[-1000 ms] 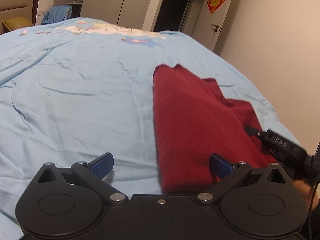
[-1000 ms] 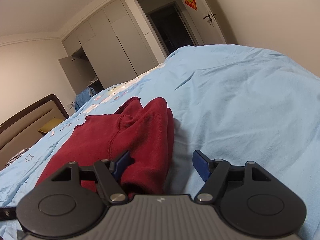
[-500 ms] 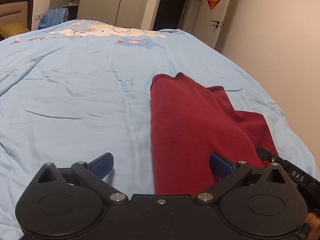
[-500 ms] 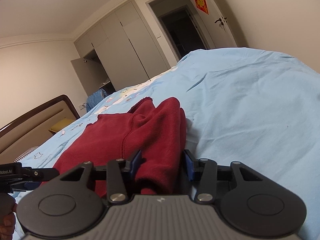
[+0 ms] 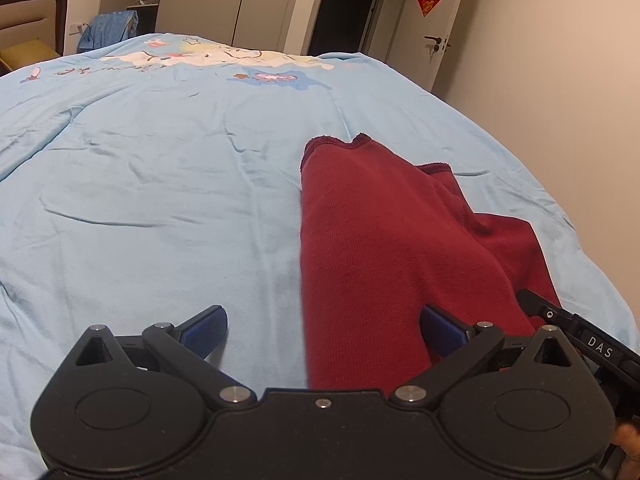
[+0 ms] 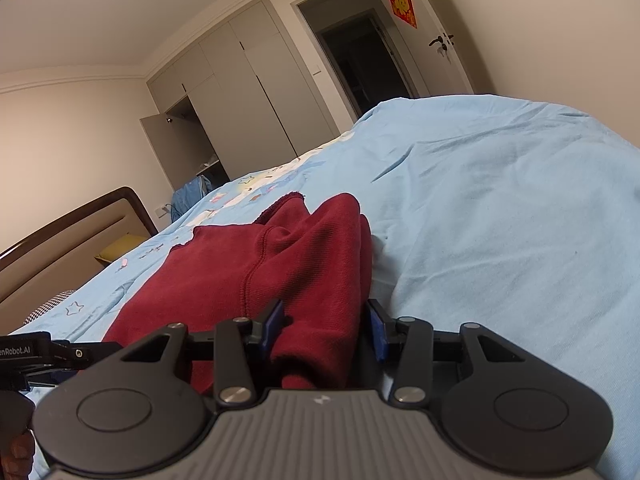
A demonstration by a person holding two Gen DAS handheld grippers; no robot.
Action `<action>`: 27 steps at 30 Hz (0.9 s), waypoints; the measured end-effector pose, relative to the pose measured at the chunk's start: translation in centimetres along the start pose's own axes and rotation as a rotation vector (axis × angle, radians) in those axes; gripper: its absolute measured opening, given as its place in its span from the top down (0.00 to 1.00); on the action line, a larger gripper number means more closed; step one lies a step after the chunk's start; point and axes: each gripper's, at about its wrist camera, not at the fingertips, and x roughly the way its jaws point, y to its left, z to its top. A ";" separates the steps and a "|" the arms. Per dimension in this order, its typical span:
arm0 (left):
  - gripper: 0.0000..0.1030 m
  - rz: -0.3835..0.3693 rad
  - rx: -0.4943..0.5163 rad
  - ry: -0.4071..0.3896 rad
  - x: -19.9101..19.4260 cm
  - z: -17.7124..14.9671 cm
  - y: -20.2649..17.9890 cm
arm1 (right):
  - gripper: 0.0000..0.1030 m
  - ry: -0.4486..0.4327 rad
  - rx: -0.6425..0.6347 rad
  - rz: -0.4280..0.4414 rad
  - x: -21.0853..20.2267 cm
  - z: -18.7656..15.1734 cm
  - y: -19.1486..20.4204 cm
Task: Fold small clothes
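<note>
A dark red knit garment (image 5: 376, 232) lies partly folded on the light blue bedspread (image 5: 160, 168), its cuffed ends pointing away from me. My left gripper (image 5: 324, 330) hovers open over the garment's near left edge, its right finger above the cloth and nothing pinched. In the right wrist view my right gripper (image 6: 326, 326) is shut on a thick fold of the red garment (image 6: 256, 272) at its near right edge. The right gripper's body shows at the lower right of the left wrist view as a black bar (image 5: 576, 332).
The bedspread (image 6: 500, 216) stretches wide to the left and far side, with a cartoon print (image 5: 224, 58) near the far end. A headboard (image 6: 68, 232), grey wardrobes (image 6: 240, 92), a dark doorway (image 5: 344, 8) and a door (image 5: 436, 24) stand beyond the bed.
My right gripper closed on the garment's near fold and lifted slightly. My left gripper stayed open and drew back a little from the cloth.
</note>
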 end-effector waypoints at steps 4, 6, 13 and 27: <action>0.01 -0.014 0.005 0.004 0.1 0.0 0.0 | 0.61 -0.004 -0.015 0.007 -0.2 -0.1 0.2; 0.04 -0.027 0.012 0.000 0.2 -0.1 0.0 | 0.61 -0.005 -0.019 0.005 -0.2 -0.1 0.2; 0.24 -0.117 -0.032 -0.009 0.3 -0.8 0.8 | 0.52 -0.013 -0.030 -0.021 -0.3 -0.2 0.5; 0.44 -0.269 -0.186 -0.017 1.3 -2.3 3.3 | 0.42 -0.082 0.188 0.137 -1.6 0.0 -3.4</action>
